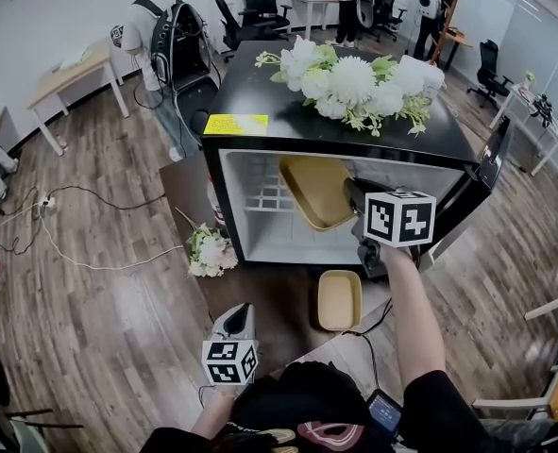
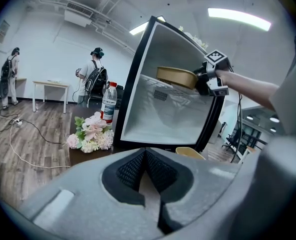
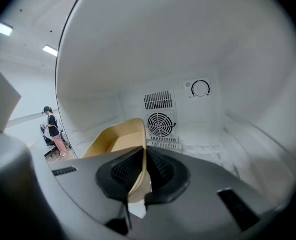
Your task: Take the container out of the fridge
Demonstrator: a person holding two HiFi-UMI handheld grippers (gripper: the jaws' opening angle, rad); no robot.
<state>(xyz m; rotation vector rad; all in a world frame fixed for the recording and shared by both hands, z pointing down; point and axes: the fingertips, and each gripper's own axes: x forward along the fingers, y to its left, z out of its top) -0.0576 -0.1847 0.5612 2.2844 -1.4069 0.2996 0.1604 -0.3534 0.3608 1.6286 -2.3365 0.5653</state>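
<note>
A small black fridge (image 1: 260, 111) stands open with a white inside. A tan, shallow container (image 1: 316, 192) hangs tilted in its opening. My right gripper (image 1: 356, 196) is shut on the container's near rim (image 3: 141, 154), with the rim pinched between the two black pads. The left gripper view also shows the container (image 2: 177, 77) held up at the fridge's mouth. My left gripper (image 1: 236, 321) is low in front of the fridge, jaws shut with nothing between them (image 2: 146, 171).
White flowers (image 1: 354, 83) lie on the fridge top. A second tan container (image 1: 340, 300) sits on the low dark table before the fridge, with a pink-white bouquet (image 1: 209, 250) and a bottle (image 2: 108, 102) at its left. The fridge door (image 1: 491, 163) hangs open at right. Cables cross the floor; people stand behind.
</note>
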